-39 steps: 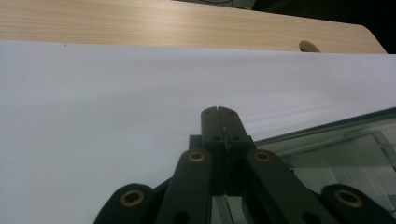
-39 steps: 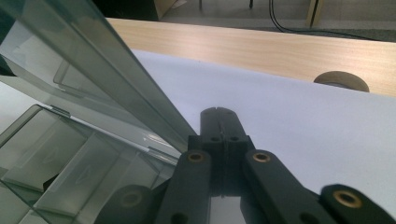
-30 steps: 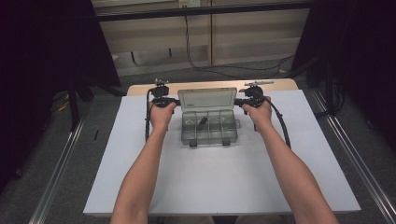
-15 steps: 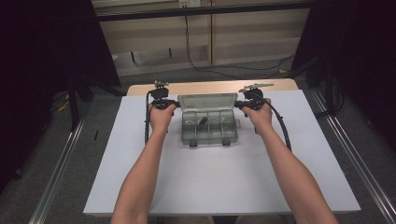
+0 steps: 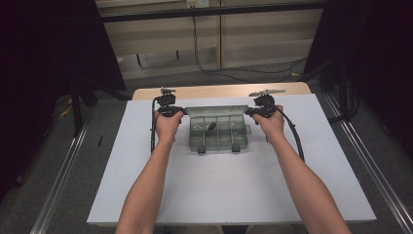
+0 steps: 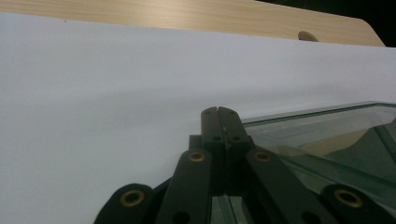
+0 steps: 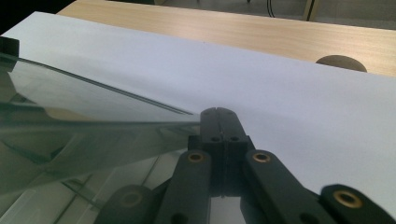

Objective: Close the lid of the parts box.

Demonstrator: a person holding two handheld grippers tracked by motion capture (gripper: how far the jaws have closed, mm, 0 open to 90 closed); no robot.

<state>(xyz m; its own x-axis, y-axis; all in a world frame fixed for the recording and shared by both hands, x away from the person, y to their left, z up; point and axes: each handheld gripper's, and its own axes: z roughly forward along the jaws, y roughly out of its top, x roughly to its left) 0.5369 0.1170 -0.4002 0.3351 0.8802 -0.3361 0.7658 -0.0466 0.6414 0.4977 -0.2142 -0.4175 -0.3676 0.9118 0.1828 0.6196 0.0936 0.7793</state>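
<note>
1. We see the clear compartment box (image 5: 217, 132) on the white sheet (image 5: 146, 170), toward the table's far edge, between both grippers.
2. Left gripper (image 6: 221, 112): jaws fully together, at the lid's (image 6: 327, 130) left corner; grip on it unclear.
3. Right gripper (image 7: 221, 112): jaws together, at the lid's right corner; grip unclear.

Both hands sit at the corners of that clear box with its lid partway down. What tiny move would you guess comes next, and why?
Probably lower the lid further onto the box, both sides together. The left gripper and right gripper have shut jaws at the lid's two far corners, and the lid hangs tilted above the compartments, not flat. Whether they pinch it or just push it, I cannot tell.
</note>
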